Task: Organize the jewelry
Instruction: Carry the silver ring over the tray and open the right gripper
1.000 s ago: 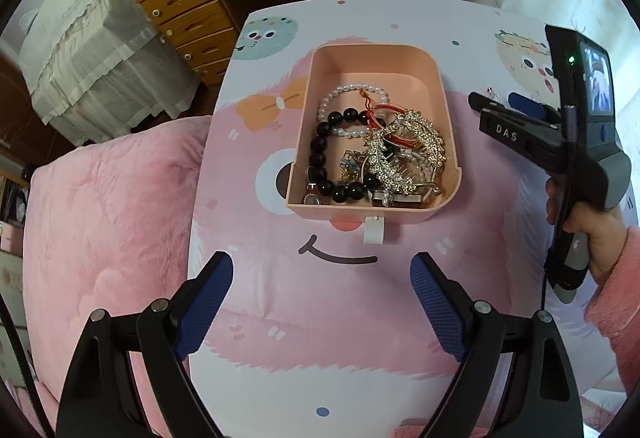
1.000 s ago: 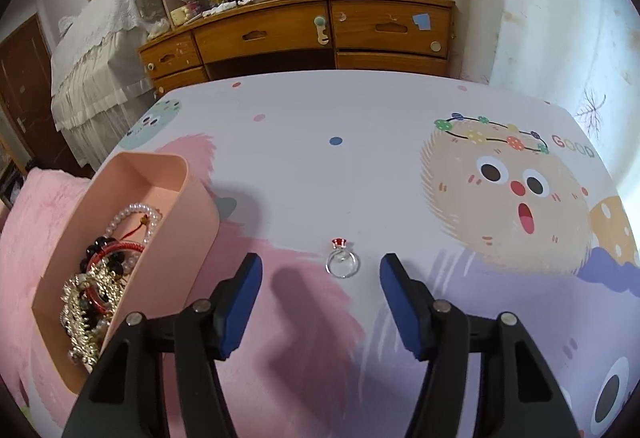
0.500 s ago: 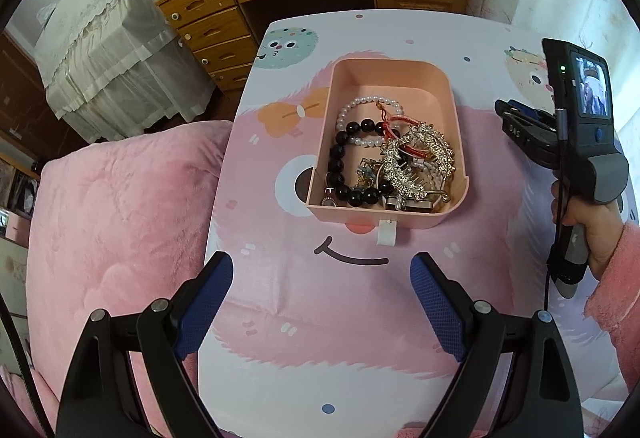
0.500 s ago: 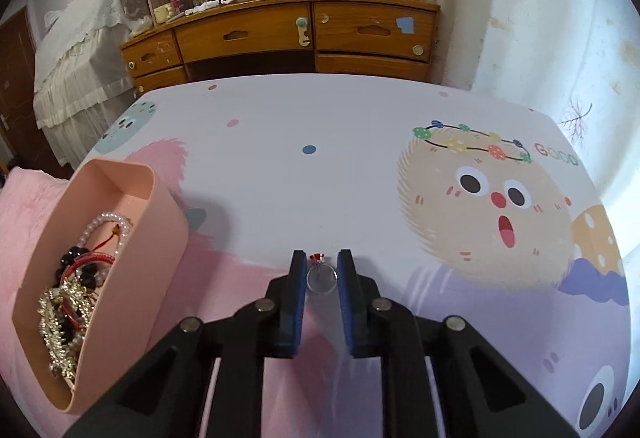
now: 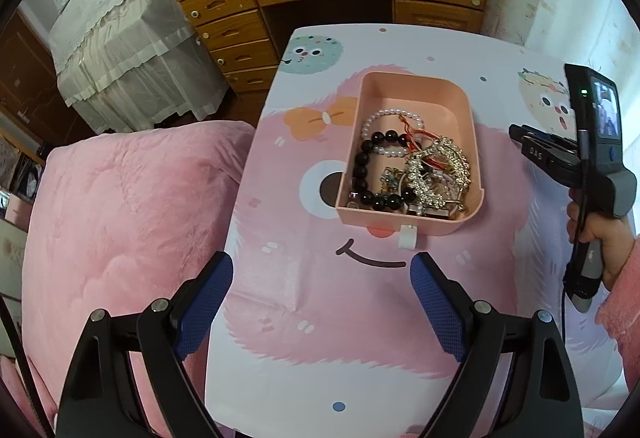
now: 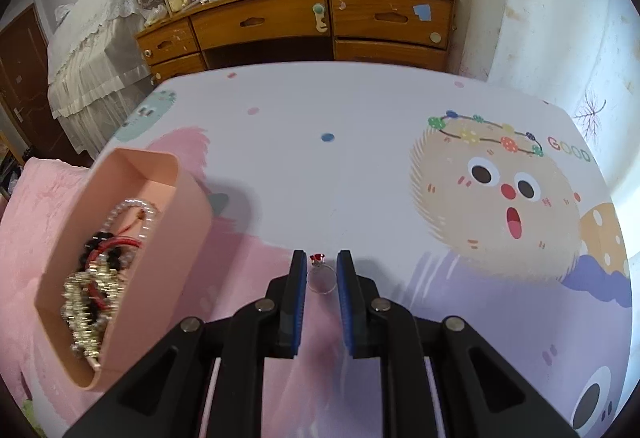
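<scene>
A pink tray [image 5: 374, 88] on the cartoon-print table holds a pearl bracelet [image 5: 390, 114], black beads [image 5: 362, 160] and gold rhinestone pieces [image 5: 436, 174]. It also shows at the left of the right wrist view [image 6: 188, 230]. My right gripper [image 6: 321, 270] is shut on a silver ring with a red stone [image 6: 320, 276], held just above the table, right of the tray. In the left wrist view the right gripper [image 5: 516, 132] sits right of the tray. My left gripper [image 5: 320, 286] is open and empty, in front of the tray.
A white tab [image 5: 407, 236] hangs on the tray's front wall. A pink fluffy blanket [image 5: 120, 218] lies left of the table. A wooden desk with drawers [image 6: 304, 26] stands behind the table. A white wall [image 6: 560, 18] rises at the right.
My right gripper has closed on the ring and lifted it slightly off the table. My left gripper has pulled back and up from the tray, still open.
</scene>
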The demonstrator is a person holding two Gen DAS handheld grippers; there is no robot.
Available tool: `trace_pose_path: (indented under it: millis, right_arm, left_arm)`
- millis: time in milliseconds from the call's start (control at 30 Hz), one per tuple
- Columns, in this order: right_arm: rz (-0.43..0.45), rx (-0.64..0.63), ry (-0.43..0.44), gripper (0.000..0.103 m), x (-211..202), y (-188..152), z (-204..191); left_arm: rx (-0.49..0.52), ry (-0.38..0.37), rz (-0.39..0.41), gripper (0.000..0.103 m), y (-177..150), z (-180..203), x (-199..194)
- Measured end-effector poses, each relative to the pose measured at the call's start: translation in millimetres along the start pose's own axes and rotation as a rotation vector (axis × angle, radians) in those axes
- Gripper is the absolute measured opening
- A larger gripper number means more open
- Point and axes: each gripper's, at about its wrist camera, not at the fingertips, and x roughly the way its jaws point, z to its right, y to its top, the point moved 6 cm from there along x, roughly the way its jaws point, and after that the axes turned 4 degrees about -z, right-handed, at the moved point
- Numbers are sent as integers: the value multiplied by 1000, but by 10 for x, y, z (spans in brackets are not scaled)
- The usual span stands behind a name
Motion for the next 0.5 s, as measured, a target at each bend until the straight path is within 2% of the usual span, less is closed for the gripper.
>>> trace_pose_path:
  millis: [233, 400, 500]
  right_arm:
    - [90, 19, 105, 15, -522, 194, -261]
    - [133, 27, 231, 15, -933, 329, -678]
    - [147, 20, 270, 15, -1091, 342, -942]
  left_arm:
    - [-11, 4, 23, 89, 0, -96, -9]
    - [-12, -25, 72, 89, 53, -192, -103]
    - [-14, -46, 113, 89, 68, -286, -183]
